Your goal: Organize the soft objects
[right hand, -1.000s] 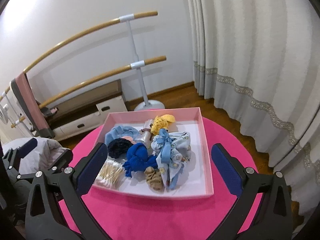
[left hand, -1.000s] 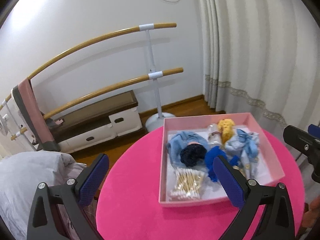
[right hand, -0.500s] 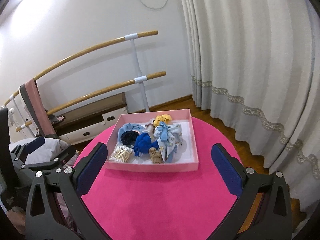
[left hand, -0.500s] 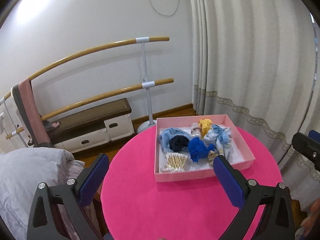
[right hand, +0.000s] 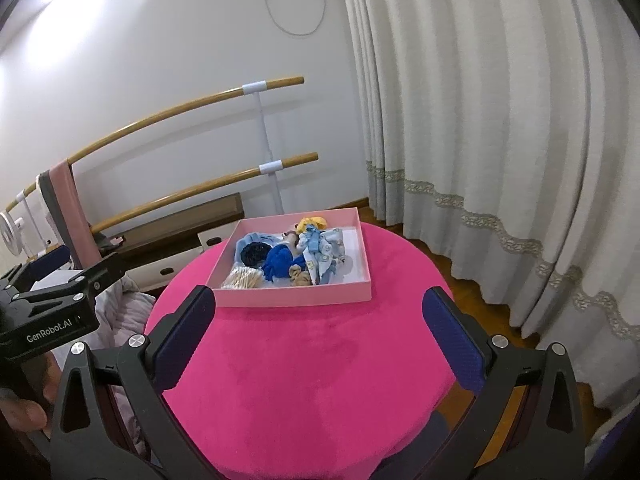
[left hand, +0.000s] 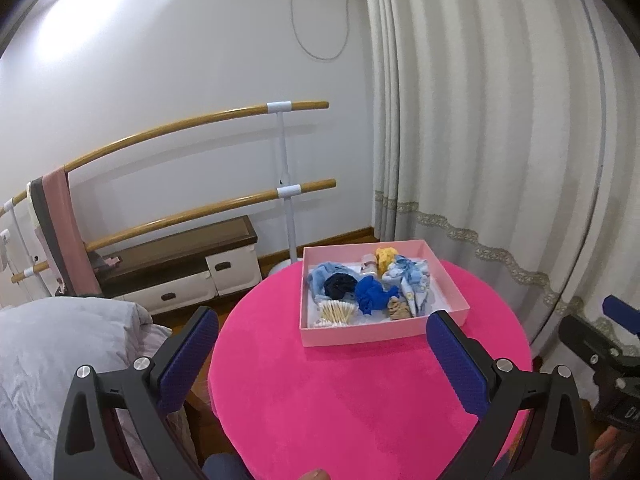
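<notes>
A pink box [left hand: 384, 330] [right hand: 296, 294] sits at the far side of a round pink table [left hand: 340, 392] [right hand: 300, 360]. It holds several soft things: a bright blue scrunchie [left hand: 373, 294] [right hand: 278, 262], a dark navy one [left hand: 339, 285] [right hand: 255, 253], a pale blue cloth [left hand: 412, 280] [right hand: 322, 250], a yellow piece [left hand: 385, 257] [right hand: 312, 223], a tan piece [left hand: 398, 308], and cotton swabs [left hand: 336, 314] [right hand: 244, 279]. My left gripper [left hand: 322, 354] and right gripper [right hand: 318, 330] are both open and empty, well back from the box above the near table.
A wooden ballet barre [left hand: 200, 208] with a pink cloth [left hand: 60, 232] stands by the wall, above a low bench with drawers [left hand: 180, 272]. White curtains [left hand: 500, 160] hang at the right. A grey quilt [left hand: 60, 344] lies at the left.
Both grippers have pulled back and up from the box. The box now looks smaller and farther, and more of the table and room shows.
</notes>
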Action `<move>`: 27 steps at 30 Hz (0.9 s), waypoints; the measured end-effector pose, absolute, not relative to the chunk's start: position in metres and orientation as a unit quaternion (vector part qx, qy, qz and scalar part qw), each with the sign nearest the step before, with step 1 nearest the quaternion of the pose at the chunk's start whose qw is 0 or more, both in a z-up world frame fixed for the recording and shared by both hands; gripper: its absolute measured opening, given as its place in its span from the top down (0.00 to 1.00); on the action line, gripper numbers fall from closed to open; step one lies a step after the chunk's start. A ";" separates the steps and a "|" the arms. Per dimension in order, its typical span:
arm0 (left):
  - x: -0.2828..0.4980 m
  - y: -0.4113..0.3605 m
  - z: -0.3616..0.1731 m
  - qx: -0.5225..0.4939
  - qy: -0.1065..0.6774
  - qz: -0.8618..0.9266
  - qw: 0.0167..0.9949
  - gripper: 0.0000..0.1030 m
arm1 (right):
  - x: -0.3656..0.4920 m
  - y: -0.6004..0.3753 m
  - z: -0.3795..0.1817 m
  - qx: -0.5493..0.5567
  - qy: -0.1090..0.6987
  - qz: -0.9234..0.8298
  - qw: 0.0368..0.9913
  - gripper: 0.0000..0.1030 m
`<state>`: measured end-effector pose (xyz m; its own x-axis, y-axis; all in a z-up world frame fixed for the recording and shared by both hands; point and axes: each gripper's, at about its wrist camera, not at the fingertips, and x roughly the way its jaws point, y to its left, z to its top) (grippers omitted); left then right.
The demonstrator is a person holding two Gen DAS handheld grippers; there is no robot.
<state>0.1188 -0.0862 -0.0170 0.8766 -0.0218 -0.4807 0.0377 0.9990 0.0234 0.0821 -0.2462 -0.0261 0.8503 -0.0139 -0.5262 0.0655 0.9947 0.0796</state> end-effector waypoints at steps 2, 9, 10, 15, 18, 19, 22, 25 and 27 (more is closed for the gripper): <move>0.110 -0.088 -0.017 0.016 0.246 -0.016 0.969 0.00 | 0.077 -0.242 -0.024 0.044 0.270 -0.019 0.962 0.00; 0.083 -0.088 -0.012 0.021 0.240 -0.013 0.970 0.00 | 0.064 -0.224 -0.017 0.032 0.254 -0.011 0.967 0.00; 0.080 -0.087 -0.012 0.020 0.239 -0.014 0.971 0.00 | 0.063 -0.221 -0.016 0.031 0.252 -0.010 0.967 0.00; 0.067 -0.083 -0.012 0.011 0.238 -0.020 0.971 0.00 | 0.061 -0.211 -0.014 0.023 0.248 -0.007 0.968 0.00; 0.063 -0.081 -0.010 0.013 0.232 -0.016 0.972 0.00 | 0.059 -0.210 -0.014 0.022 0.247 -0.008 0.969 0.00; 0.062 -0.082 -0.010 0.012 0.232 -0.017 0.973 0.00 | 0.059 -0.209 -0.013 0.022 0.247 -0.009 0.969 0.00; 0.060 -0.082 -0.010 0.007 0.234 -0.021 0.972 0.00 | 0.060 -0.210 -0.014 0.022 0.246 -0.011 0.969 0.00; 0.060 -0.081 -0.010 0.006 0.233 -0.020 0.972 0.00 | 0.060 -0.209 -0.015 0.020 0.246 -0.012 0.969 0.00; 0.060 -0.081 -0.010 0.005 0.233 -0.021 0.972 0.00 | 0.061 -0.209 -0.015 0.020 0.246 -0.013 0.969 0.00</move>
<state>0.0599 -0.0814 -0.0099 0.8907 -0.0376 -0.4531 0.0424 0.9991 0.0005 0.0607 -0.2085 -0.0148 0.8785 -0.0151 -0.4776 0.0344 0.9989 0.0317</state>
